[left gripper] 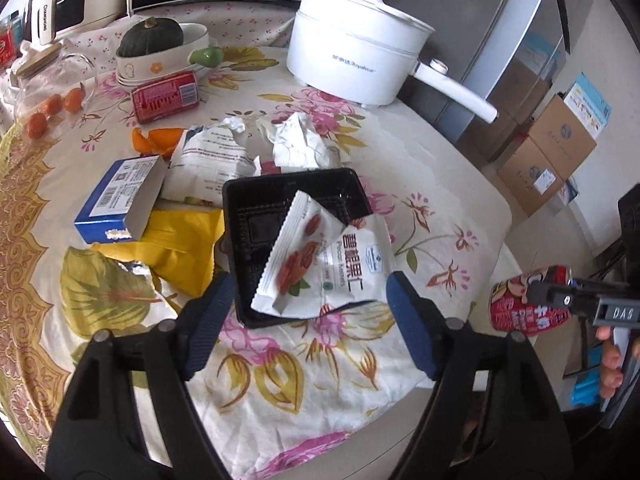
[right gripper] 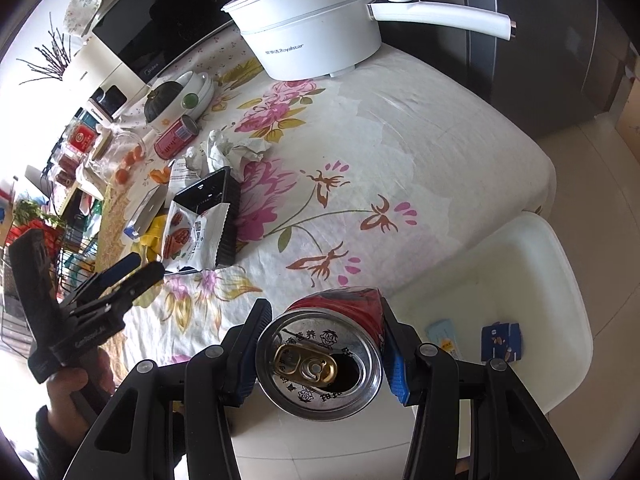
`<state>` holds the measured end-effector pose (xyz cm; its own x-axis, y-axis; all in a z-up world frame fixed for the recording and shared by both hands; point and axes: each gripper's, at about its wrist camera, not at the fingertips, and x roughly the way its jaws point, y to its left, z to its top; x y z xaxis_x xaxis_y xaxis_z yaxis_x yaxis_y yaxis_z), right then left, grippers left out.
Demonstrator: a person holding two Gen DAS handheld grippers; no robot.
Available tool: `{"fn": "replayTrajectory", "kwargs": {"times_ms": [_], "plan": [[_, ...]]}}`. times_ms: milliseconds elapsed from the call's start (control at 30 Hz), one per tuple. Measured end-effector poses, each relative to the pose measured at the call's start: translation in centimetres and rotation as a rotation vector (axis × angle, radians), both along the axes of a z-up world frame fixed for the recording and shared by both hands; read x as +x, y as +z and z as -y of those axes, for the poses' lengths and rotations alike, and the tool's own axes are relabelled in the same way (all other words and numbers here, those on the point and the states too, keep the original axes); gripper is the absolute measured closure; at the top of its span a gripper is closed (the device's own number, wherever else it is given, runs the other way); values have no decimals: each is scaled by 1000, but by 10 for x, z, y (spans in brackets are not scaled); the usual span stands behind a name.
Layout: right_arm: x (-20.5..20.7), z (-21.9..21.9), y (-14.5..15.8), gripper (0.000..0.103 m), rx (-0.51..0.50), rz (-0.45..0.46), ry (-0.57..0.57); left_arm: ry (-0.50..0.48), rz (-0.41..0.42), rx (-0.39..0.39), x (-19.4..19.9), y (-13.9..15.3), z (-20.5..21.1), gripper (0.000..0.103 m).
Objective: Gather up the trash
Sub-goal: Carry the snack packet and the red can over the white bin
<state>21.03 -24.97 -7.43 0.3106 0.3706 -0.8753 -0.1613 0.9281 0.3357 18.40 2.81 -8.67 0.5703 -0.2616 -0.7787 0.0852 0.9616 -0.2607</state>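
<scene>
Two tools are shown: the right tool [right gripper: 322,354] is clamped on a red can [right gripper: 320,364] near a white bin [right gripper: 560,280]; the left tool [left gripper: 308,300] is held apart above a snack wrapper [left gripper: 320,256] on the tabletop [left gripper: 420,152].

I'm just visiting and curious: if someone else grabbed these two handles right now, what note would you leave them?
Right gripper: shut on the opened red can, held near the white bin beside the table.
Left gripper: open, empty, hovering at the black tray with the nut wrapper.
Done: a few scraps already lie in the bin.
Left: drop the can; then wrapper, tray, crumpled tissue, yellow bag, blue box, second red can.
</scene>
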Motion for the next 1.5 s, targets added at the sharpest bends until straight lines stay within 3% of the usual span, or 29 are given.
{"fn": "replayTrajectory", "kwargs": {"times_ms": [100, 300, 433, 467, 800, 967, 1300, 1500], "plan": [[2, 1, -1, 51, 2, -4, -2, -24, 23, -8, 7, 1, 1, 36], [5, 5, -3, 51, 2, -9, -12, -41, -41, -1, 27, -17, 0, 53], [7, 9, -5, 51, -1, -13, -25, -70, -65, -22, 31, -23, 2, 85], [7, 10, -5, 51, 0, -13, -28, -75, -57, -26, 30, -21, 4, 87], [-2, 37, 11, 51, 37, 25, -68, -87, 63, -68, 8, 22, 16, 89], [-12, 70, 6, 51, 24, 26, -117, -186, 105, -54, -8, 34, 56, 89], [-41, 164, -32, 51, -17, -34, -274, -422, 62, 41, -23, -2, 167, 89], [-53, 198, -48, 51, -34, -68, -327, -529, 46, 112, -28, -26, 221, 88]]}}
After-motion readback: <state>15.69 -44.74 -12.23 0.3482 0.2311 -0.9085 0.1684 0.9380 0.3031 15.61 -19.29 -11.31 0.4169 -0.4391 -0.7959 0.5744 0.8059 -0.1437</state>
